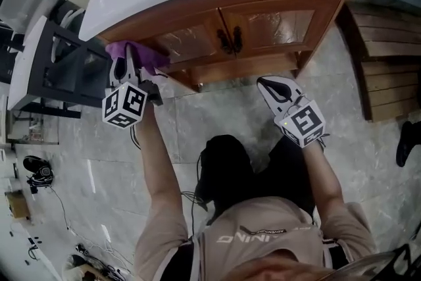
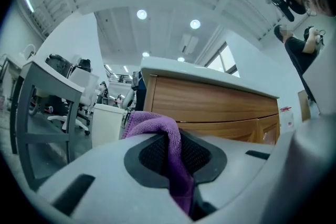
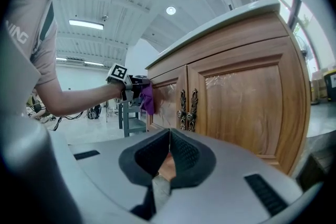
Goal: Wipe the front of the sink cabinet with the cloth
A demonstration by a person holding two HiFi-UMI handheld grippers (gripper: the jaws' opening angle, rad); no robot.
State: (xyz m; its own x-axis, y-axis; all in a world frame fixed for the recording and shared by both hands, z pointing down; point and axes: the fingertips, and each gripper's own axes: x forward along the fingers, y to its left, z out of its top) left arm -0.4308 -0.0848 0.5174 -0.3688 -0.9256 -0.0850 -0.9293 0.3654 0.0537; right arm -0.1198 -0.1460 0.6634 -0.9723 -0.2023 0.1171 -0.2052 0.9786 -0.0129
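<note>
The only lettering that can be read is on the person's shirt (image 3: 16, 34). In the right gripper view, pale capitals "NING" run across its grey shoulder, and whatever comes before them is cut off at the picture's edge. In the head view the same large letters show upside down across the shirt (image 1: 245, 239). Just beside them is a line of small print too fine to make out. The cube (image 1: 125, 106) on the left gripper (image 1: 131, 62) and the cube (image 1: 304, 122) on the right gripper (image 1: 273, 85) bear black-and-white square markers, which are block patterns and not letters or numbers
</note>
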